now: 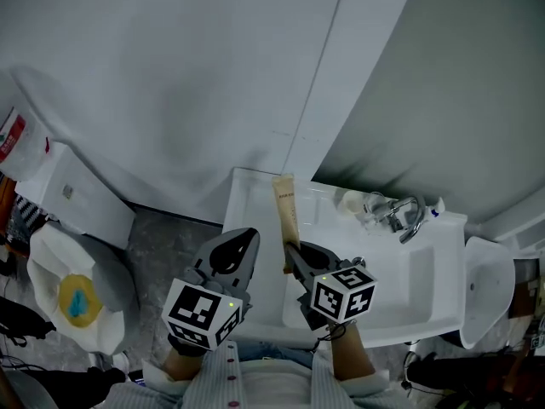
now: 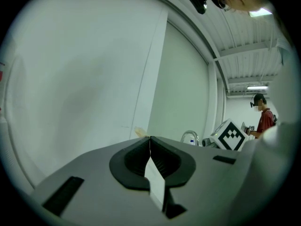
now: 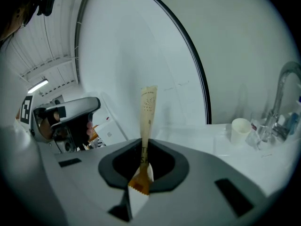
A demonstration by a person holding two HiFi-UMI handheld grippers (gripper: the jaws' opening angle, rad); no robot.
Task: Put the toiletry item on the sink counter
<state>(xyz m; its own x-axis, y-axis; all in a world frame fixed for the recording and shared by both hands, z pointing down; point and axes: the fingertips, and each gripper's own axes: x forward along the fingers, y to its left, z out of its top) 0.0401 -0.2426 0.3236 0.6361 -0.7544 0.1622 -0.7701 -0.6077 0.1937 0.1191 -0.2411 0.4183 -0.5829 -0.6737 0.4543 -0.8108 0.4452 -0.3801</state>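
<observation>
Right gripper view shows the right gripper (image 3: 142,166) with jaws clamped on the lower end of a cream toiletry tube (image 3: 148,108), which it holds over the left part of the white sink counter (image 1: 249,227). The left gripper (image 2: 150,145), just beside, has its jaws together and empty.

I see a slim cream tube (image 3: 147,121) with fine dark dots, dark lettering and an orange-brown crimped end. The grey right gripper (image 3: 143,150) has black pads, and so does the grey left gripper (image 1: 247,237); each carries a cube of black-and-white square markers. The moulded desk (image 1: 255,220) is white, like the small plastic cup (image 3: 240,131). The curved tap (image 1: 410,215) is shiny silver. The white toilet (image 1: 47,254) holds a yellow patch with blue in it. The stone-look floor (image 1: 170,237) is mottled grey.
</observation>
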